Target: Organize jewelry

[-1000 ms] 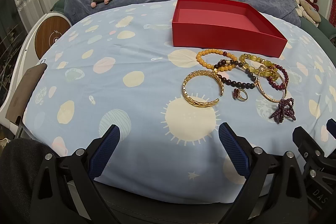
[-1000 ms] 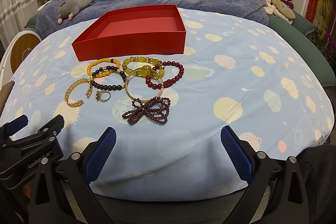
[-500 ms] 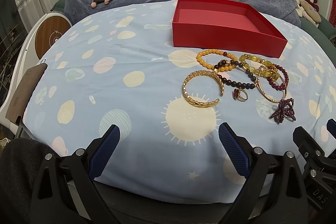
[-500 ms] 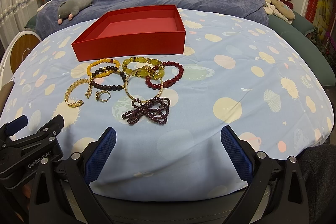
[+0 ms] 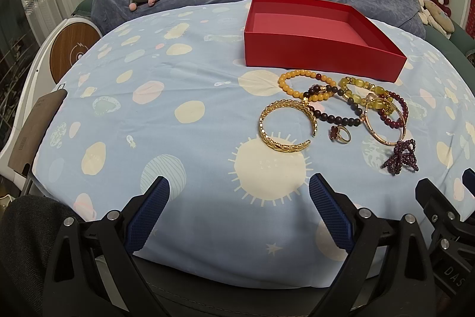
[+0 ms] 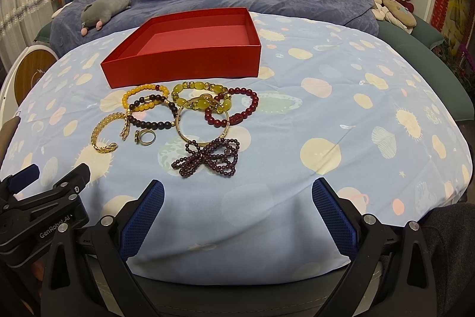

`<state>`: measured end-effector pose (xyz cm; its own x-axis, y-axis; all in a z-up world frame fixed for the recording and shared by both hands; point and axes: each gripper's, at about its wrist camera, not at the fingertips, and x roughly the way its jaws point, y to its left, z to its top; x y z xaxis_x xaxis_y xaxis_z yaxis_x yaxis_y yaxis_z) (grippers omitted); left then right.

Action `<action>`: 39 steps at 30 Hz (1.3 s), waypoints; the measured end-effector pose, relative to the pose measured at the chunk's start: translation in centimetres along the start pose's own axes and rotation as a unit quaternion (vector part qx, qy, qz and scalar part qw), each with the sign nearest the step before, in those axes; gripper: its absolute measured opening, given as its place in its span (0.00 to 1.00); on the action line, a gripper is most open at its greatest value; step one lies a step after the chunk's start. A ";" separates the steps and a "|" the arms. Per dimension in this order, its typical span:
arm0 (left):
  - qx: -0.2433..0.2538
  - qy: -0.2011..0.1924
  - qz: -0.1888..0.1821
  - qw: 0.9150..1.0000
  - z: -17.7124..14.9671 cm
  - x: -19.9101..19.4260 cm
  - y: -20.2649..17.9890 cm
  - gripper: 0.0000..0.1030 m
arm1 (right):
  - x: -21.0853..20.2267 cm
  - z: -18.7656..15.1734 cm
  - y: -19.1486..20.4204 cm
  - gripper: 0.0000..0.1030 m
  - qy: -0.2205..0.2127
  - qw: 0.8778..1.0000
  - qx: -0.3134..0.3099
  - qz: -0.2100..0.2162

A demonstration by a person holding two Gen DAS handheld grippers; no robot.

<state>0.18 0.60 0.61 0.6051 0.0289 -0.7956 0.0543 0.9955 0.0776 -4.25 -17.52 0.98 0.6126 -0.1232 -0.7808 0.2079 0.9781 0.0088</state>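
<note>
Before the red box (image 6: 190, 61), jewelry (image 6: 190, 121) still unmoved.

What your two cameras leave hidden or cut short

In your left wrist view the right gripper (image 5: 445, 216) is cut by the right edge, so you cannot tell there how its jaws stand; in your right wrist view the left gripper (image 6: 38, 198) runs off the left edge likewise. The thin gold bangle (image 6: 203, 121) lies over the yellow-green bead bracelet (image 6: 202, 95) and the dark red bead bracelet (image 6: 234, 109), hiding parts of both. The ring (image 6: 146, 136) is too small for you to make out its stone in the right view. The red box (image 5: 311, 37) hides the cloth behind its near wall.
</note>
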 end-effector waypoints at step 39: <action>-0.030 0.025 -0.031 0.999 2.6 2.1 1.3 0.90 | 2.1 2.9 -1.2 0.88 0.039 0.999 0.007 0.020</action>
<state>3.62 1.76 0.63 0.5622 -0.0297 -0.8264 0.0413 0.9991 -0.0078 -0.98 -19.44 1.12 0.5594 -0.0709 -0.8258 0.1964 0.9793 0.0489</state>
